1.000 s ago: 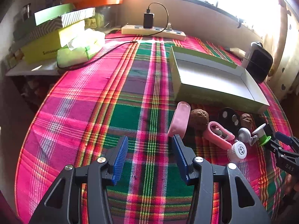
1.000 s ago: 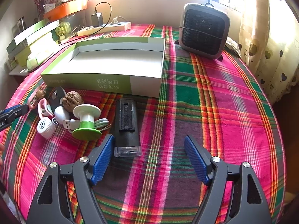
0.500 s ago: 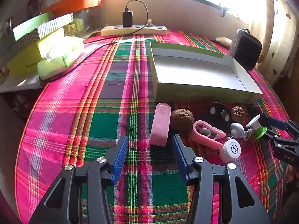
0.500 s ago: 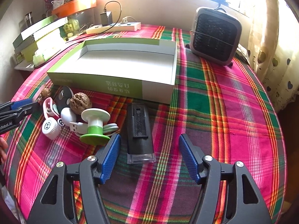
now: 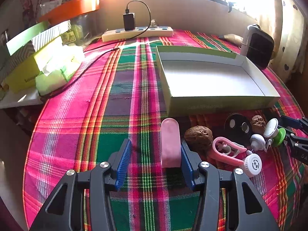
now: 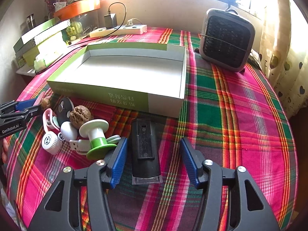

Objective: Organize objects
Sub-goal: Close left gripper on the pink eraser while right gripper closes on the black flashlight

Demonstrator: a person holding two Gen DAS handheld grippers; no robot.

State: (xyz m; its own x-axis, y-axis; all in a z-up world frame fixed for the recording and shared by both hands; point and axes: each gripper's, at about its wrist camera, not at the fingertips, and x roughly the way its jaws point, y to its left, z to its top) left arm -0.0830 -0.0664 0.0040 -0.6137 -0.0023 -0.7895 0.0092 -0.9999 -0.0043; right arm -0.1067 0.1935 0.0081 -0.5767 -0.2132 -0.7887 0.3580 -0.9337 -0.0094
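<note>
My left gripper (image 5: 154, 161) is open; a pink oblong case (image 5: 171, 143) lies between its fingers, against the right finger (image 5: 185, 163). My right gripper (image 6: 154, 161) is open around a black rectangular device (image 6: 145, 144) lying on the cloth. An empty green-and-white box (image 6: 107, 94) stands behind the pile; it also shows in the left wrist view (image 5: 217, 104). The pile holds a walnut (image 6: 79, 114), a green-and-white spool (image 6: 96, 134), a white cap (image 6: 49, 141), a pink clip (image 5: 227, 151), a black disc (image 5: 237, 127) and a USB plug (image 6: 77, 145).
A grey fan heater (image 6: 227, 38) stands at the back right. A power strip (image 5: 137, 33) with a charger lies at the back by the wall. Stacked boxes and a tissue pack (image 5: 57, 67) sit on the left. The plaid tablecloth (image 5: 115, 96) covers the round table.
Both grippers have moved forward. The pink case now lies between my left fingers, and the black device lies between my right fingers.
</note>
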